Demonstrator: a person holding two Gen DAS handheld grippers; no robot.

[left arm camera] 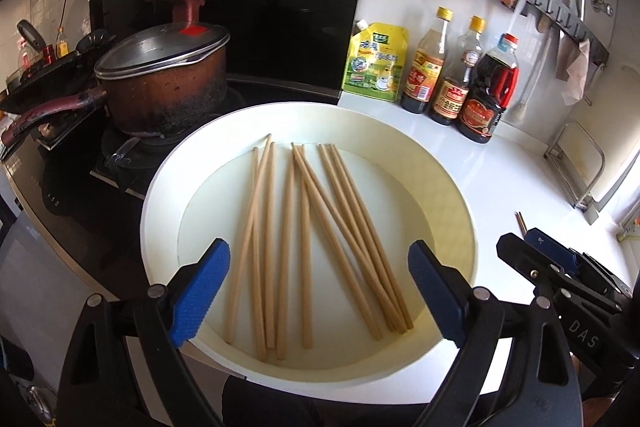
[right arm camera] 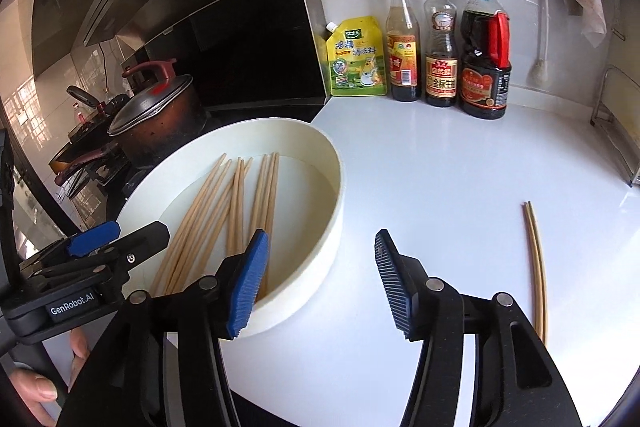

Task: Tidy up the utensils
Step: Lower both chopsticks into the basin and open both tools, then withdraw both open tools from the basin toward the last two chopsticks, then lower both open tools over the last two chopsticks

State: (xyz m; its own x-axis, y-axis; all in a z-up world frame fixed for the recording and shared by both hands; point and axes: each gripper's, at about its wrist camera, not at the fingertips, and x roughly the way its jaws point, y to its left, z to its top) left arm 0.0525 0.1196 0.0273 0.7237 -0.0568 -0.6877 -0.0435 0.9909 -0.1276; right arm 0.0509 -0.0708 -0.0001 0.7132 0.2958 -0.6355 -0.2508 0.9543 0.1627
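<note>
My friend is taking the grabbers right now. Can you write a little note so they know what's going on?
Left gripper: jaws open, empty, over the near side of the basin.
Right gripper: jaws open, empty, over the basin's right rim and the counter.
Chopsticks: a loose bunch lies in the basin.
Pair: two chopsticks lie side by side on the counter, right of the basin.
Done: it looks like one pair is sorted out.
Left: probably pair up the rest from the basin and lay them beside that pair.
</note>
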